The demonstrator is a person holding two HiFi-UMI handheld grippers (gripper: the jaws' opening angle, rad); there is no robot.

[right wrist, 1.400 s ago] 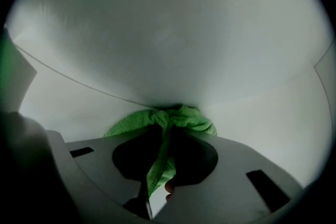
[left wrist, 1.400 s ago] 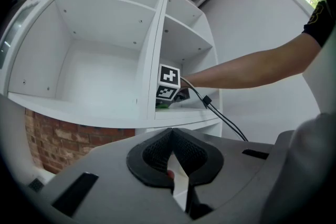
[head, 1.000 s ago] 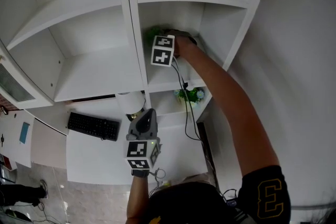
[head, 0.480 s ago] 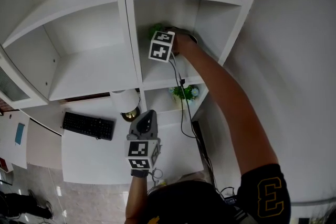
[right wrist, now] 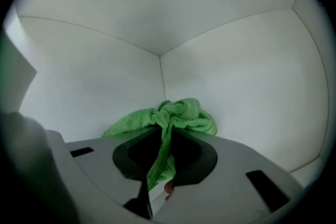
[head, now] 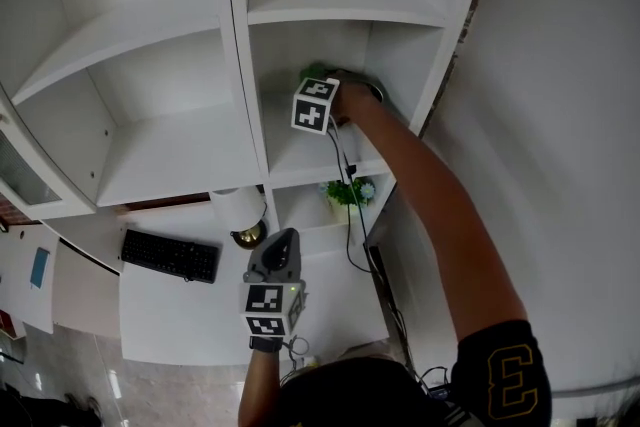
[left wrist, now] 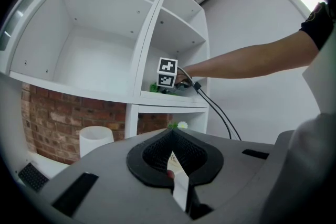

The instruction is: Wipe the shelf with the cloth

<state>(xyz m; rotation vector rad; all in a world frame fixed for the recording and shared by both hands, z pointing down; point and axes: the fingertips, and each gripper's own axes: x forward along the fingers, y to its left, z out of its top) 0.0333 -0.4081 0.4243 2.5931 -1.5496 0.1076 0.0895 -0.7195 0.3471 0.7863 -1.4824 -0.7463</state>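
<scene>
Back in the shelf corner our right gripper pinches the cloth, bunched straight ahead; left gripper closed, empty.

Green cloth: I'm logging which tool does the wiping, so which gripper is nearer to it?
Right. The right gripper is shut on the green cloth inside the shelf; the left gripper hangs shut far below, over the desk.

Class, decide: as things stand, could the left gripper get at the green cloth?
Probably not: the green cloth is clamped in the right gripper deep in a corner of the shelf, the right arm crosses the opening, and the left gripper, jaws together, hangs low over the desk.
</scene>
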